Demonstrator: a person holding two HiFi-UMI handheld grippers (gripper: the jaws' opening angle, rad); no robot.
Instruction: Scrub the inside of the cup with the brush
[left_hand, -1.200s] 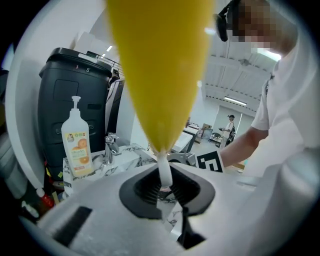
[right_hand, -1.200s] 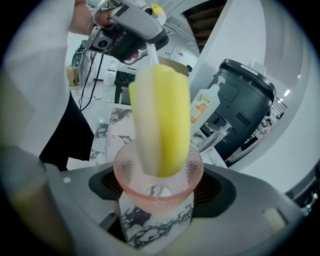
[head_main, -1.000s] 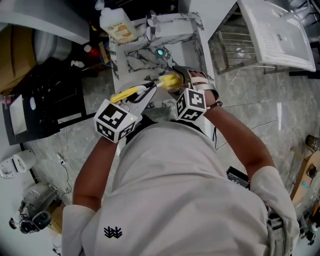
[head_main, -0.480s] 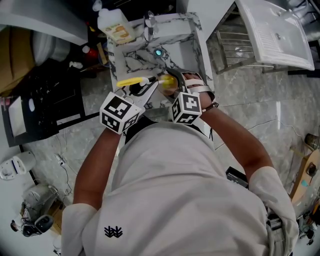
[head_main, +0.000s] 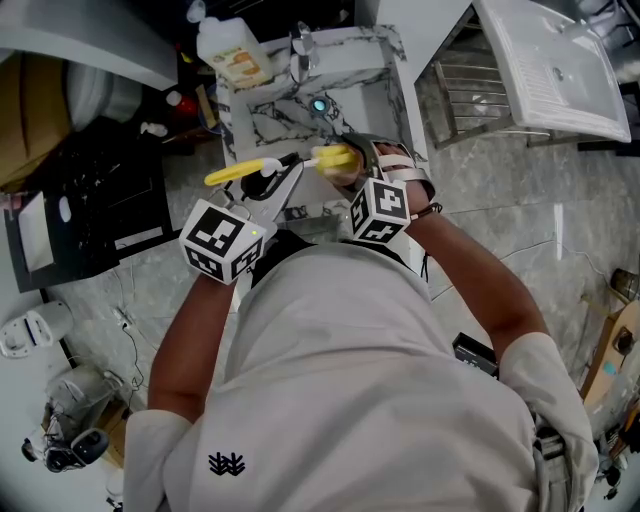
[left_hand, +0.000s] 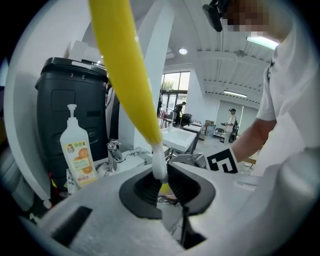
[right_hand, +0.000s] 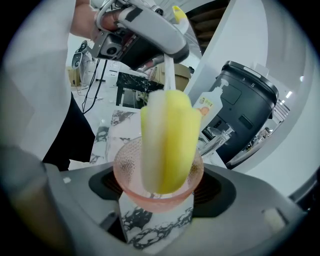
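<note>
In the right gripper view a pink ribbed glass cup (right_hand: 126, 172) sits between the pads of my right gripper (right_hand: 157, 189), which is shut on it. The brush's yellow sponge head (right_hand: 167, 142) stands inside the cup, down to its bottom. My left gripper (left_hand: 161, 186) is shut on the brush's thin white stem (left_hand: 159, 162), and the yellow handle (left_hand: 125, 70) rises above the jaws. From the head view, the left gripper (head_main: 277, 186) and the right gripper (head_main: 350, 172) meet over the marble sink (head_main: 290, 105). The sponge head (head_main: 338, 158) shows there; the cup is hidden.
A soap bottle (head_main: 236, 52) with an orange label and a chrome tap (head_main: 302, 45) stand at the sink's far edge. A black bin (left_hand: 70, 100) is behind the bottle. A white basin (head_main: 560, 70) and a metal rack (head_main: 470, 95) lie to the right.
The left gripper pushed the brush toward the cup, then drew back to the lower left, swinging the handle outward. The right gripper and cup stayed put.
</note>
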